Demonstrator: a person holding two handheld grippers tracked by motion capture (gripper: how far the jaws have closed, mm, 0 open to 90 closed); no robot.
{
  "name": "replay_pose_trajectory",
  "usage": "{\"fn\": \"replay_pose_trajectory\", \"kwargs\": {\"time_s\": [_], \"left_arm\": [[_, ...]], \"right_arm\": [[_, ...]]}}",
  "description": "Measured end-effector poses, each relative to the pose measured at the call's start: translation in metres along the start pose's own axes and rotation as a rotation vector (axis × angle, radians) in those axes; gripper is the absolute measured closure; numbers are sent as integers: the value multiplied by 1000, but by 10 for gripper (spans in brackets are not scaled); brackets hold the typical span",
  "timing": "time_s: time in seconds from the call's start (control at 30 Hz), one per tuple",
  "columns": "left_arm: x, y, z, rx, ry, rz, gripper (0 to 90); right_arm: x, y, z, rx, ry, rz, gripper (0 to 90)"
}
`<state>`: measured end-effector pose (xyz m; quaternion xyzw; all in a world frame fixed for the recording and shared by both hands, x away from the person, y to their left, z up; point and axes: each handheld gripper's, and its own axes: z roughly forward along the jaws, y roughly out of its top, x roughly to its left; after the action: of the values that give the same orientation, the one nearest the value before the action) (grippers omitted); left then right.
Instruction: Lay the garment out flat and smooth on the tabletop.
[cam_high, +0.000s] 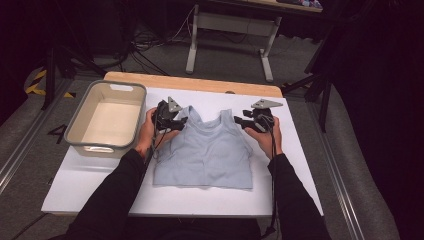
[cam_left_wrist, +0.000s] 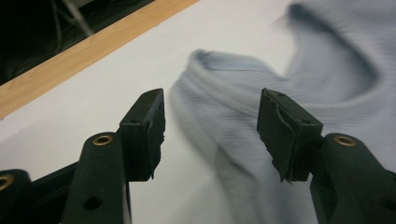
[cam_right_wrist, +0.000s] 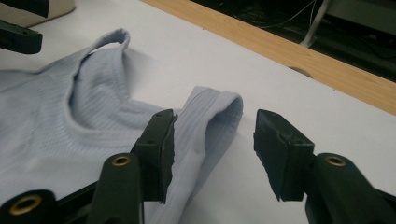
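A light blue ribbed tank top (cam_high: 205, 152) lies flat on the white table cover, straps pointing away from the person. My left gripper (cam_high: 176, 121) hovers open at the top's left strap (cam_left_wrist: 210, 88), which runs between the spread jaws. My right gripper (cam_high: 242, 122) is open at the right strap (cam_right_wrist: 212, 116); the strap's looped end lies between its jaws, nearer the left one. Neither pair of jaws has closed on the cloth. The left gripper's jaw tip (cam_right_wrist: 18, 37) also peeks in at the upper left of the right gripper view.
A beige plastic bin (cam_high: 80, 120) stands empty at the table's left. The white cover (cam_high: 90, 180) ends at a wooden table edge (cam_high: 200, 84) at the back. A metal desk frame (cam_high: 230, 30) and cables are on the floor beyond.
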<state>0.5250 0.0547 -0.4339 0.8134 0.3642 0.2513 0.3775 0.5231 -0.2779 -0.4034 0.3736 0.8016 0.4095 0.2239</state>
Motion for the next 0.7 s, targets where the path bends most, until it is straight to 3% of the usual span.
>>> {"fn": "replay_pose_trajectory", "kwargs": {"time_s": [0.13, 0.17, 0.27, 0.33, 0.4, 0.5, 0.6, 0.7], "left_arm": [[8, 0, 16, 48, -17, -25, 406], [10, -1, 20, 55, -47, -48, 393], [11, -2, 28, 60, -88, -39, 376], [11, -3, 32, 86, -92, -33, 368], [11, -3, 37, 93, -99, -35, 362], [8, -5, 44, 116, -97, -24, 338], [10, -4, 47, 118, -109, -54, 326], [11, -5, 48, 111, -155, -69, 413]], "right_arm": [[-3, 7, 22, 46, 15, 9, 471], [-4, 7, 26, 55, 14, 12, 467], [-5, 6, 41, 91, 3, 20, 465], [-6, 5, 50, 123, 15, 17, 462], [-7, 4, 56, 155, -9, 5, 479], [-9, 1, 64, 169, -5, 25, 516], [-9, -2, 70, 189, 13, 33, 562], [-8, -4, 74, 197, 13, 39, 598]]}}
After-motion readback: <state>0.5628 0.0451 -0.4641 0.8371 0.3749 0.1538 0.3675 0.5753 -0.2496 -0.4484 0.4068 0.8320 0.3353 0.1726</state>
